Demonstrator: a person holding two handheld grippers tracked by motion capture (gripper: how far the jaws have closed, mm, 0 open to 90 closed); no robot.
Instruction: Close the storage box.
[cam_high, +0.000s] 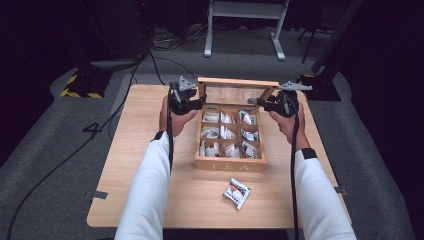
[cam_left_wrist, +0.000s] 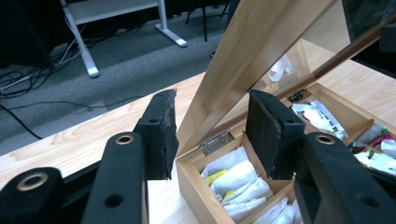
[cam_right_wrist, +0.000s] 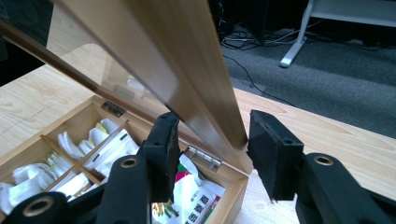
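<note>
1. The left gripper (cam_left_wrist: 210, 135) has its black jaws parted, one on each side of the left side rail of the raised lid; whether either pad touches the wood cannot be told. In the high view the left gripper (cam_high: 186, 100) sits at the box's back left corner.
2. The right gripper (cam_right_wrist: 212, 154) likewise stands open, its jaws astride the lid's right side rail near the hinge. In the high view it (cam_high: 276, 102) is at the back right corner.
3. The wooden-framed lid with a clear glass pane (cam_high: 235, 90) stands tilted up from the back edge, joined by small metal hinges (cam_left_wrist: 214, 142).
4. The light wooden tea box with "TEA" on its front wall (cam_high: 230, 164) sits mid-table, divided by thin wooden slats into a grid of compartments.
5. The compartments hold paper tea-bag sachets (cam_high: 227, 134), mostly white, some with green, yellow or red print, standing or leaning in rows.
6. One loose white sachet with red and green print (cam_high: 237, 192) lies on the pale wooden table (cam_high: 130, 165), in front of the box and apart from it.
</note>
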